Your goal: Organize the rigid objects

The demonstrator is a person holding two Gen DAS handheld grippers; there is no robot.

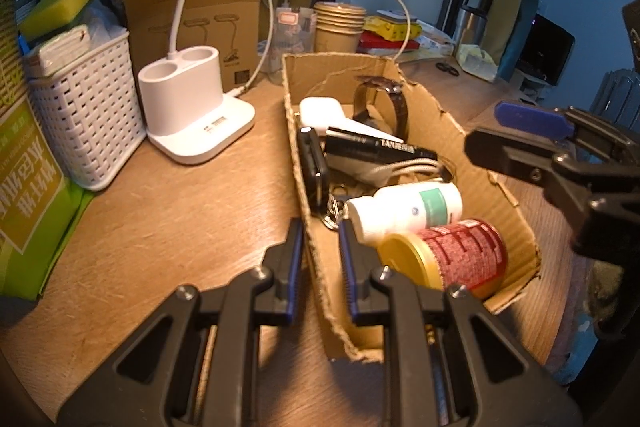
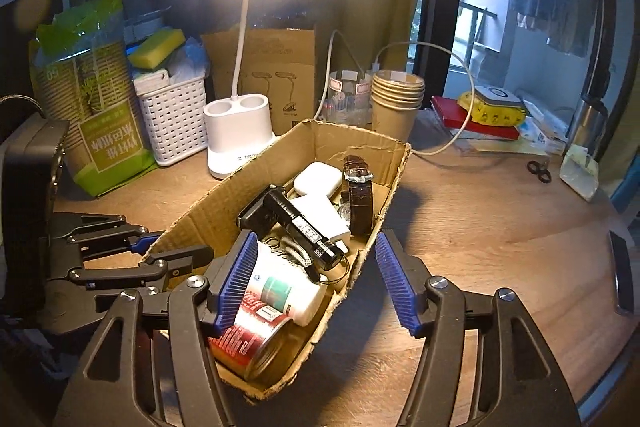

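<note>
Wooden desk (image 2: 480, 227) under a glaring white lamp (image 2: 240, 131), with a torn cardboard box (image 2: 192, 215) at its middle; every place below is told from that box. Inside it lie the sorted things: a red-labelled can (image 2: 248, 339) at the near end, a white pill bottle (image 2: 288, 291) just behind it, a black flashlight (image 2: 304, 227), a white earbud case (image 2: 316, 179) and a brown leather watch (image 2: 360, 195) toward the far end.

Our left tongs (image 1: 320, 259) are pinched shut on the box's left wall, steadying it. Our right tongs (image 2: 316, 279) stand open with nothing pressed between the pads; one blue pad hangs inside the box over the can and bottle, the other outside the right wall.

We judge an object has been released, so the careful move is to lift the right tongs clear without snagging the ragged wall, while the left keeps the box from sliding.

Hard to make out: keys and a cable lie half buried under the flashlight, the box floor is mostly covered, and lamp glare washes out everything above the box. Whether anything loose waits outside the box we cannot tell.
</note>
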